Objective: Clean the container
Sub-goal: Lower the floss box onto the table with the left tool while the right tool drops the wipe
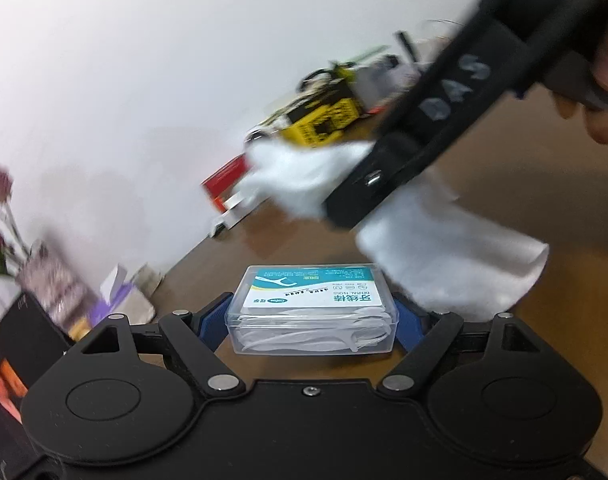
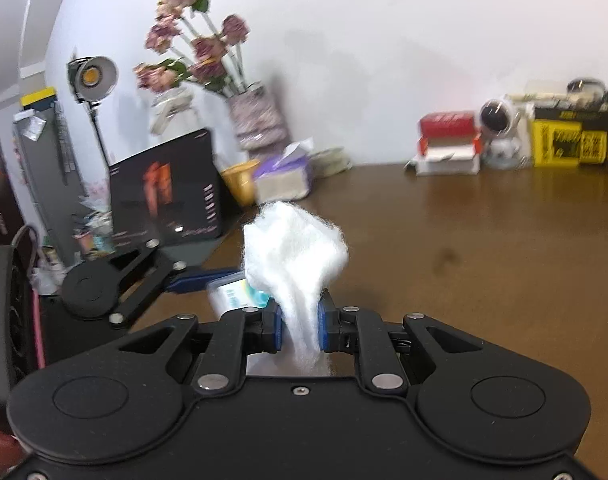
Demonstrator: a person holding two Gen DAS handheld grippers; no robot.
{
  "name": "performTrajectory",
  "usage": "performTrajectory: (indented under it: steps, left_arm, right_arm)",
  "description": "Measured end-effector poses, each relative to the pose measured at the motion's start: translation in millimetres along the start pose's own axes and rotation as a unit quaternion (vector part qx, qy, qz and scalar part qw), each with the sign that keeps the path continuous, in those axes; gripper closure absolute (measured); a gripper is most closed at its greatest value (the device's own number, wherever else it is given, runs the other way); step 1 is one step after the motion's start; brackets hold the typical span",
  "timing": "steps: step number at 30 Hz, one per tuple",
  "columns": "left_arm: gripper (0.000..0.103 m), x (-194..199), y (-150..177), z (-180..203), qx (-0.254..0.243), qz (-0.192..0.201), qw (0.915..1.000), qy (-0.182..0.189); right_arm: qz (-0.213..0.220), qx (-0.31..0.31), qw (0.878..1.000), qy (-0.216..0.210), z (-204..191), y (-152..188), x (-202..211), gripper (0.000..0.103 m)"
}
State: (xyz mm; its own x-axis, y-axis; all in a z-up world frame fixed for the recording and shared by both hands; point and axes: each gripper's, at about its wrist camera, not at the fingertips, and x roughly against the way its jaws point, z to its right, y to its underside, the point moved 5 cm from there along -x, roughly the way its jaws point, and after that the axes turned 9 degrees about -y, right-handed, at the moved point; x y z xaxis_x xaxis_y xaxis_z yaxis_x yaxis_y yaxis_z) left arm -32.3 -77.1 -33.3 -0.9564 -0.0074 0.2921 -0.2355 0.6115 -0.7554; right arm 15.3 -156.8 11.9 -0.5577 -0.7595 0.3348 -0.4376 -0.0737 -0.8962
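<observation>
A clear plastic dental floss box (image 1: 312, 310) with a teal and white label sits between the blue pads of my left gripper (image 1: 312, 320), which is shut on it above the brown table. My right gripper (image 2: 300, 326) is shut on a white cloth (image 2: 294, 256) that bunches up past its fingertips. In the left wrist view the right gripper (image 1: 343, 204) comes in from the upper right, and the white cloth (image 1: 443, 240) hangs from it just above and behind the box. In the right wrist view the floss box (image 2: 240, 294) shows partly, to the left behind the cloth.
The brown table (image 2: 483, 260) stretches to a white wall. Along the wall stand a yellow box (image 2: 567, 144), a red and white box (image 2: 447, 144), a small round camera (image 2: 497, 120), a tissue pack (image 2: 284, 176), a vase of dried flowers (image 2: 256, 120) and a dark board (image 2: 164, 188).
</observation>
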Motion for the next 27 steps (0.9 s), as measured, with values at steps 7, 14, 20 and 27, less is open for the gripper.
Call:
performTrajectory:
  steps: [7,14,20,27]
  left_arm:
    - [0.023,-60.2,-15.0,-31.9,0.101,-0.058,0.9931,-0.009]
    - [0.023,-123.7,-7.3,-72.5,0.187,-0.112,0.9759,-0.002]
    - [0.000,-141.9,-8.0,-73.2,0.206,-0.131,0.9698,0.005]
    - [0.000,-124.5,-3.1,-80.2,0.216,-0.130,0.9677,0.009]
  right_arm:
    - [-0.026,0.037,0.993,0.112,44.2,-30.2,-39.8,0.086]
    - [-0.098,0.056,0.978,0.177,76.7,-15.9,-78.9,0.085]
    - [-0.105,0.047,0.979,0.169,81.7,-6.1,-74.2,0.083]
    - [-0.079,0.043,0.976,0.196,85.2,-6.8,-63.8,0.025]
